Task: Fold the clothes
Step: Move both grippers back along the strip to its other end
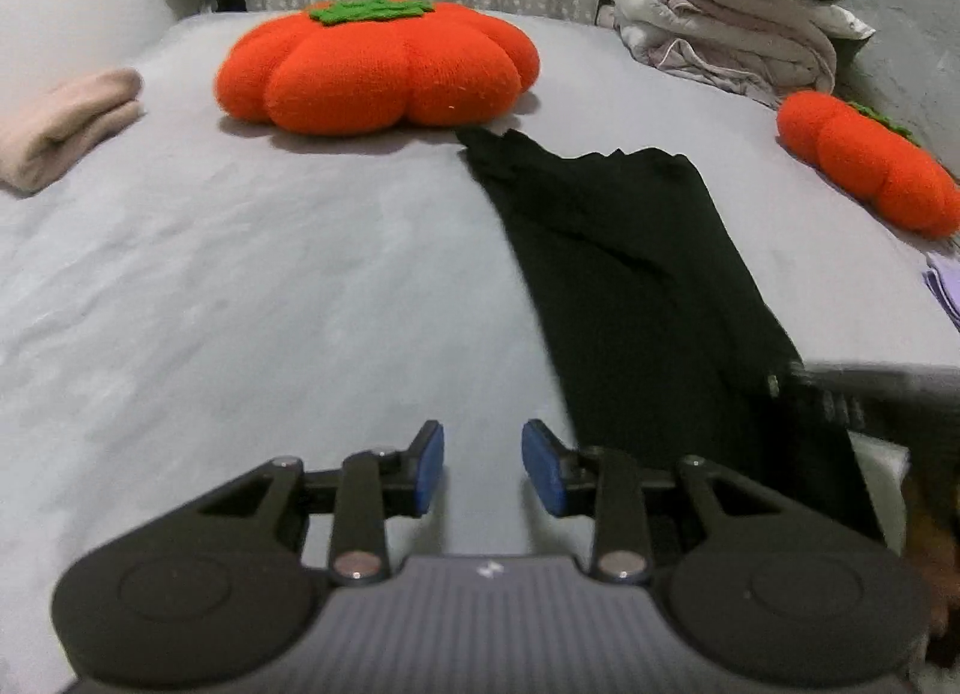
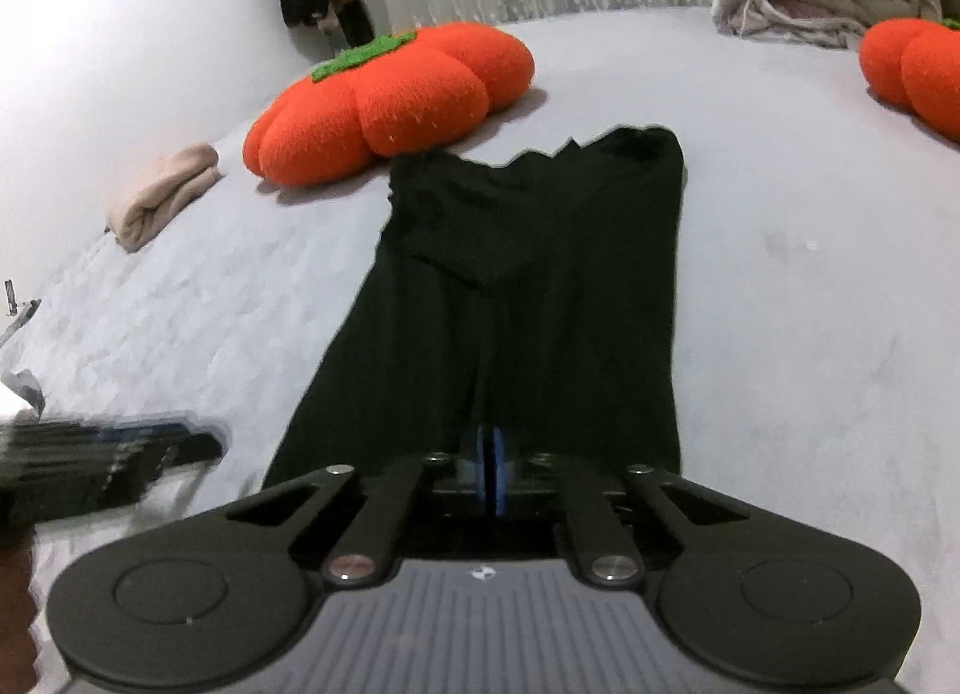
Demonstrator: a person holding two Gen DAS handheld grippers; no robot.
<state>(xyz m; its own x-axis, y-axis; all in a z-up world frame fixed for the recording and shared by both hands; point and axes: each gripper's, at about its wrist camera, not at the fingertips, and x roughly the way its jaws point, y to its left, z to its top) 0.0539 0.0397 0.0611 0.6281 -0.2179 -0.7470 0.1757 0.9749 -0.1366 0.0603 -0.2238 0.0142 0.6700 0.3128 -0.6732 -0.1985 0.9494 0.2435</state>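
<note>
A long black garment (image 1: 630, 274) (image 2: 528, 274) lies flat and lengthwise on the grey bed sheet (image 1: 240, 274), its far end near an orange cushion. My right gripper (image 2: 492, 466) is at the garment's near end, its blue pads pressed together with a crease in the cloth running up to them. It also shows as a blurred dark shape in the left wrist view (image 1: 852, 394). My left gripper (image 1: 483, 466) is open over bare sheet just left of the garment's near end, with nothing between its pads. It appears blurred in the right wrist view (image 2: 150, 442).
A big orange pumpkin cushion (image 1: 372, 70) (image 2: 390, 94) sits beyond the garment, a second one (image 1: 870, 172) at the right. A folded beige cloth (image 1: 60, 124) (image 2: 162, 196) lies far left. Piled bedding (image 1: 720, 22) stands at the back right.
</note>
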